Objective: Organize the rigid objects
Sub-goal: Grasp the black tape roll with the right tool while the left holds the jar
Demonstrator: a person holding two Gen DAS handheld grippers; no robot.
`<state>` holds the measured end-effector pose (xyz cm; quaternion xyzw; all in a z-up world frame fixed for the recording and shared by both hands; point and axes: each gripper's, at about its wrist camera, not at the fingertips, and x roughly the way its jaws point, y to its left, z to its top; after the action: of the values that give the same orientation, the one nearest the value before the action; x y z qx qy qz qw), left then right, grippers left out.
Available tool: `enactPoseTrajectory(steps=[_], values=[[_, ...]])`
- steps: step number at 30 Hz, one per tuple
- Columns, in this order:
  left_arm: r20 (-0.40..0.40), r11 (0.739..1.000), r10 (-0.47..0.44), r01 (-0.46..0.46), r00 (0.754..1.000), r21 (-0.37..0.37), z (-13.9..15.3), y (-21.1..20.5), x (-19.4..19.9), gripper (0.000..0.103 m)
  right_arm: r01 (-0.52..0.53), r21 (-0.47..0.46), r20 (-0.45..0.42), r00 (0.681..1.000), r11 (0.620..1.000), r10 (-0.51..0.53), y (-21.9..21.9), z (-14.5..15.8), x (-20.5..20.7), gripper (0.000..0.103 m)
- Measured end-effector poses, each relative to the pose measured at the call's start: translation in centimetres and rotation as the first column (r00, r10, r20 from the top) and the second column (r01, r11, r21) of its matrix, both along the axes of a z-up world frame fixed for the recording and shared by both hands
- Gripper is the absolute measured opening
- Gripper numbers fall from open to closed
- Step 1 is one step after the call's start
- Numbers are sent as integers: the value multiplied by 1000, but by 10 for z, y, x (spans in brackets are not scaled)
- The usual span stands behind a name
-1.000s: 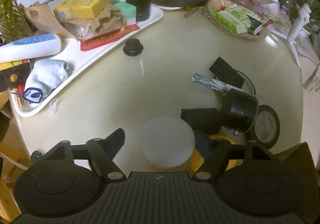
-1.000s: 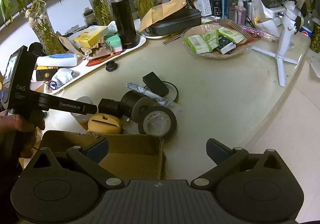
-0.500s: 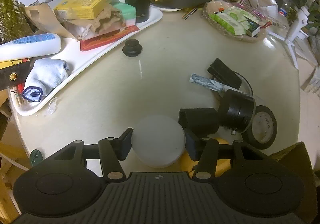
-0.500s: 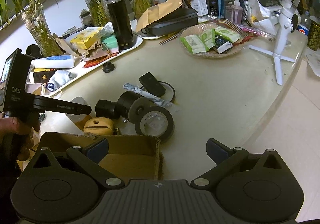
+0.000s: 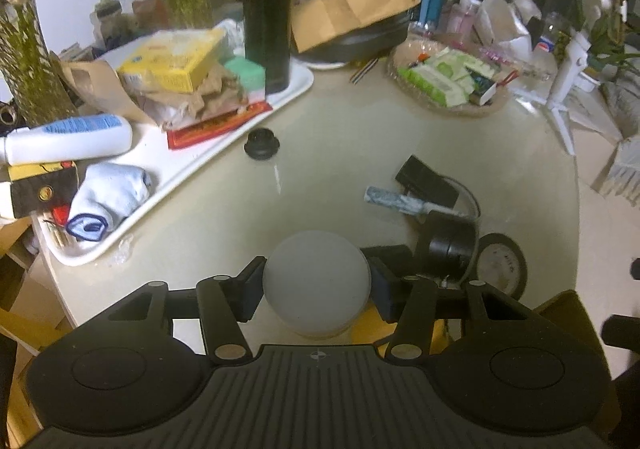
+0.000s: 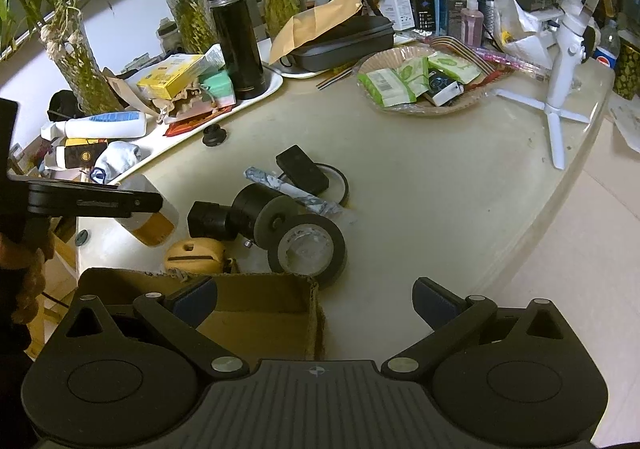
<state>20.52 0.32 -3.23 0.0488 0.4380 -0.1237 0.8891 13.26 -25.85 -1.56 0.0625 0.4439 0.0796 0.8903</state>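
In the left wrist view, the left gripper [image 5: 316,285] was clenched on a white-capped container [image 5: 316,283], one pad pressed against each side of its round pale lid. Its jaws had just been closing on that lid. The container sat low in the middle of the picture, over the near edge of a cream table [image 5: 360,153]. Just right of it lay a black cylindrical device [image 5: 448,245] and, beside that, a roll of black tape [image 5: 500,267]. Farther back were a small black box [image 5: 426,181] and a marbled grey stick [image 5: 396,201]. A white tray [image 5: 192,173] on the left carried a yellow box [image 5: 176,61], a white tube [image 5: 68,139] and a rolled sock [image 5: 108,199]. A tall dark flask [image 5: 267,13] stood at the tray's far end, and a small black knob [image 5: 261,144] rested on the table beside the tray.

In the right wrist view, the right gripper [image 6: 314,303] was released, its fingers spread wide with nothing between them, over an open cardboard box [image 6: 260,313] at the table's edge. At the left, the left gripper [image 6: 144,203] held the container [image 6: 148,217] clear of the table, its orange-brown body tilted. A yellow object [image 6: 196,255] lay just behind the cardboard box, next to the tape roll. A basket of green packets [image 6: 416,83] and a white tripod [image 6: 560,61] stood farther back on the right.
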Motion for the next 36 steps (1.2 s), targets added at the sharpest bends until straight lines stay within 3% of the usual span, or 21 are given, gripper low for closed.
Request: enactPoseTrajectory(steps=[16,22,36], values=[[77,997,14,-8,997,-81,30,16,-37,53,-56,-31,-30,998,998,55,9,-8,27,103],[92,995,22,-13,996,-103,32,21,-46,53,-73,-21,-76,995,997,71,17,-20,53,103],[97,993,27,-16,995,-115,29,25,-48,53,-99,-96,-232,970,990,74,43,-65,112,103]])
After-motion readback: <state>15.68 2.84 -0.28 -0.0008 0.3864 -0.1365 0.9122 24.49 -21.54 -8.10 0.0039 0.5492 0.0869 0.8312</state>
